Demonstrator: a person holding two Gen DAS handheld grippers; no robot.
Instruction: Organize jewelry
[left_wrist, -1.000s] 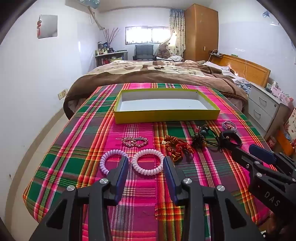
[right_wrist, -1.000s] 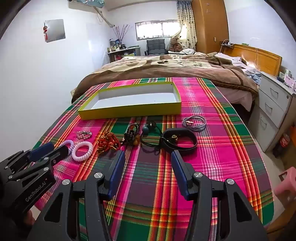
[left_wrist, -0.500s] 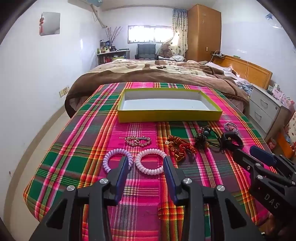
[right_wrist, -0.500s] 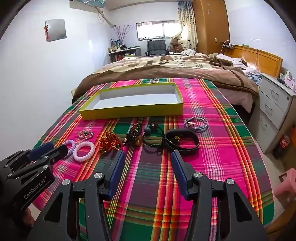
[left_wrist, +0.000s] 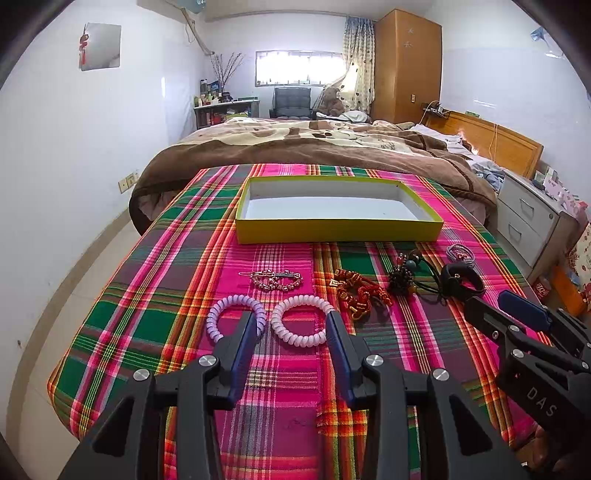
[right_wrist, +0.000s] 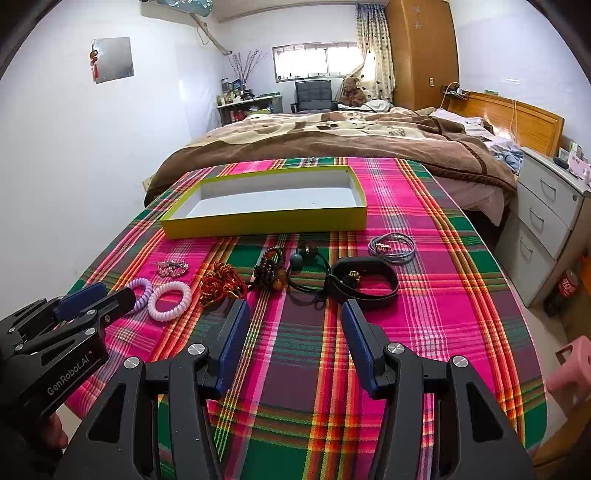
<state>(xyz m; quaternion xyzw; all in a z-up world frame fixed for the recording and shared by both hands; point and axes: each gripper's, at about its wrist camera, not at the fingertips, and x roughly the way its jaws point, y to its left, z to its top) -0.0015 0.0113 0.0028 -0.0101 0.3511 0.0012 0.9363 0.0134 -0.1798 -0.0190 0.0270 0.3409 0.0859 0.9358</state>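
Note:
A yellow box (left_wrist: 338, 230) with a white, bare inside lies far on the plaid cloth. In front of it, left to right, lie a rhinestone clip (left_wrist: 275, 278), a purple coil hair tie (left_wrist: 233, 300), a pink coil hair tie (left_wrist: 299, 339), a red cord bracelet (left_wrist: 356, 293), a dark bead bracelet (left_wrist: 400, 277), a black band (right_wrist: 373, 300) and grey cord loops (right_wrist: 391, 247). My left gripper (left_wrist: 291, 321) is open, its tips just short of the pink tie. My right gripper (right_wrist: 295, 308) is open, near the black band, holding nothing.
The plaid cloth (right_wrist: 424, 332) covers a table whose edges drop off left and right. A bed with a brown blanket (left_wrist: 314, 151) lies beyond. Grey drawers (right_wrist: 543, 221) stand at the right, with a pink stool (right_wrist: 569, 369) by the table's right corner.
The left gripper has drifted very slightly. Both grippers remain open and no item on the cloth has moved.

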